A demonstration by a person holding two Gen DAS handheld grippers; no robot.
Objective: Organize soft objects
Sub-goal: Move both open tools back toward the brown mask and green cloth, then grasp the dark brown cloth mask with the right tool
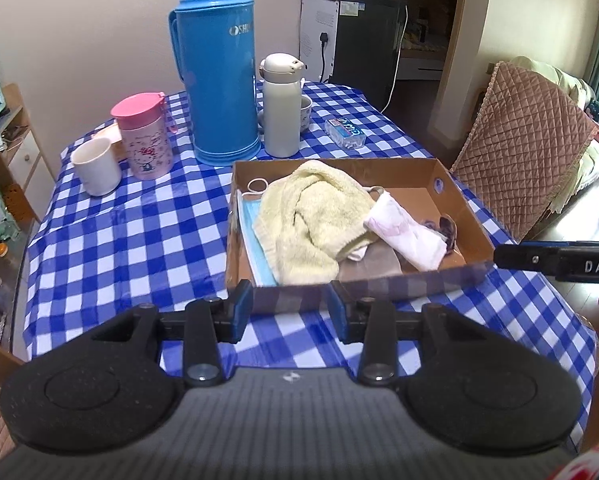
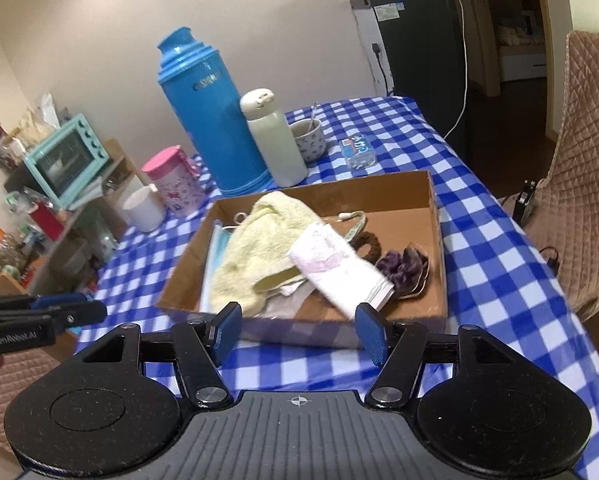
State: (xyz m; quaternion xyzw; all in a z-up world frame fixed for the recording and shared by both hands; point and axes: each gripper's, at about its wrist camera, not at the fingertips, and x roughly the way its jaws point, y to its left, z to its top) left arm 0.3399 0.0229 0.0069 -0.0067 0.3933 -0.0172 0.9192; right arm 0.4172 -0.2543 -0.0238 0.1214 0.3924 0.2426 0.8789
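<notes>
A shallow cardboard box (image 1: 359, 170) (image 2: 339, 196) lies on the blue checked table. In it are a crumpled yellow towel (image 1: 307, 216) (image 2: 259, 248), a folded pink-and-white cloth (image 1: 403, 236) (image 2: 339, 268) leaning on the towel, a blue face mask (image 1: 255, 252) (image 2: 219, 248) along the left wall, purple scrunchies (image 2: 403, 268) and a brown hair tie (image 2: 369, 244). My left gripper (image 1: 291, 300) hangs open just short of the box's near wall, with nothing between its pads. My right gripper (image 2: 299, 328) is open and empty too, on the near side of the box.
Behind the box stand a tall blue thermos (image 1: 219, 80), a white bottle (image 1: 281, 112), a patterned cup (image 2: 309, 140), a pink lidded cup (image 1: 145, 136) and a white mug (image 1: 95, 166). A small clear case (image 1: 345, 132) lies at the back. A quilted chair (image 1: 527, 140) is at the right.
</notes>
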